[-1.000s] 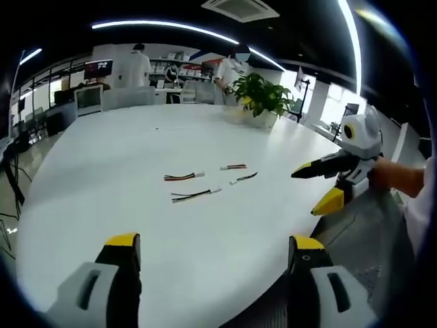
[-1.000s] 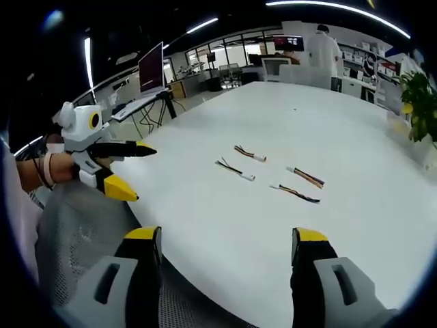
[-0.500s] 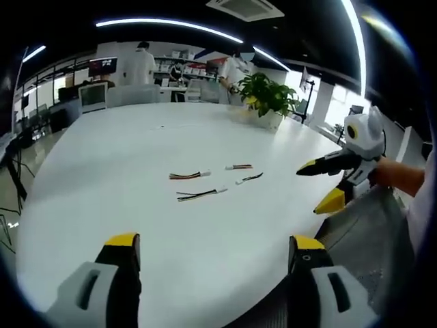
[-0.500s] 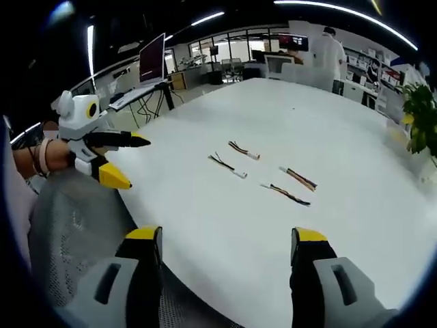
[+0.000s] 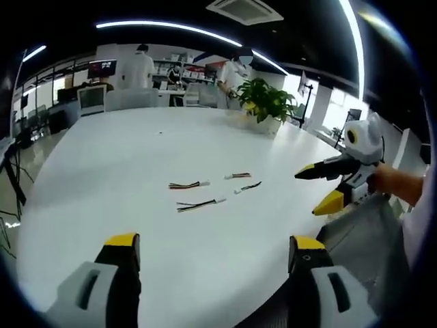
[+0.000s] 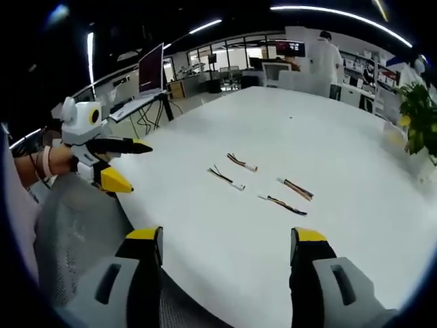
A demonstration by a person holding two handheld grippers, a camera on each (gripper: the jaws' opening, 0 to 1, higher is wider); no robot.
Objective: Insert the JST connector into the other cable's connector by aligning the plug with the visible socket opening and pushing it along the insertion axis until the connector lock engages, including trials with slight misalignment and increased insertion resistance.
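- The left gripper (image 5: 213,254), grey-bodied with black jaws tipped in yellow, holds its jaws wide apart with nothing between them.
- In the right gripper view the same left gripper (image 6: 124,164) enters from the left, jaws spread, one pointing forward and one angled down.
- The hand (image 6: 54,162) gripping it wears what looks like a dark band at the wrist.
- The right gripper (image 6: 227,254), of the same build, has its jaws parted and bare.
- From the left gripper view it (image 5: 322,186) enters at the right, jaws splayed, held by a hand (image 5: 390,183).
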